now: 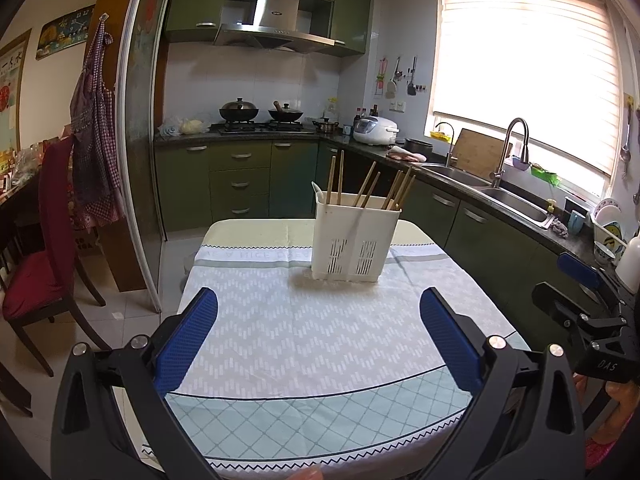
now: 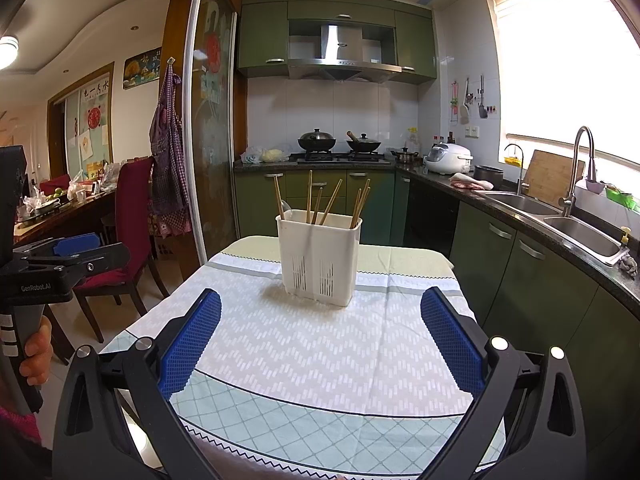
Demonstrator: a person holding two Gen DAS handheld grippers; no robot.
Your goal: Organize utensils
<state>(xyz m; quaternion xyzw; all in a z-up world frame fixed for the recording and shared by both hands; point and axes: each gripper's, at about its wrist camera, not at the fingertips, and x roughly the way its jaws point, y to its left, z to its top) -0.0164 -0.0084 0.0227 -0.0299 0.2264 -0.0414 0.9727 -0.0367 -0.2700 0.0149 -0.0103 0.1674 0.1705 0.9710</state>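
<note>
Chopsticks (image 1: 372,184) are seen standing upright and fanned out in a white plastic utensil holder (image 1: 354,240), which is placed on the desk (image 1: 304,332) toward its far edge, at 12 o'clock from both tools. A white spoon handle (image 1: 318,190) is seen at the holder's left end. The desk is covered by a patterned tablecloth (image 1: 280,400) in white and pale green.

The left tool (image 1: 318,308) is held level above the near part of the desk and pointed at the holder; its blue-padded fingers (image 1: 188,336) are spread wide and nothing is held between them. The right tool (image 2: 320,312) is held in the same pose, its fingers (image 2: 452,344) likewise spread wide with nothing gripped. Both tools are kept well apart from the holder.

In the right wrist view, the left tool's body is seen at 9 o'clock, gripped by the person's hand (image 2: 36,348). In the left wrist view, the right tool is seen at 3 o'clock, beside the kitchen sink (image 1: 508,200).
</note>
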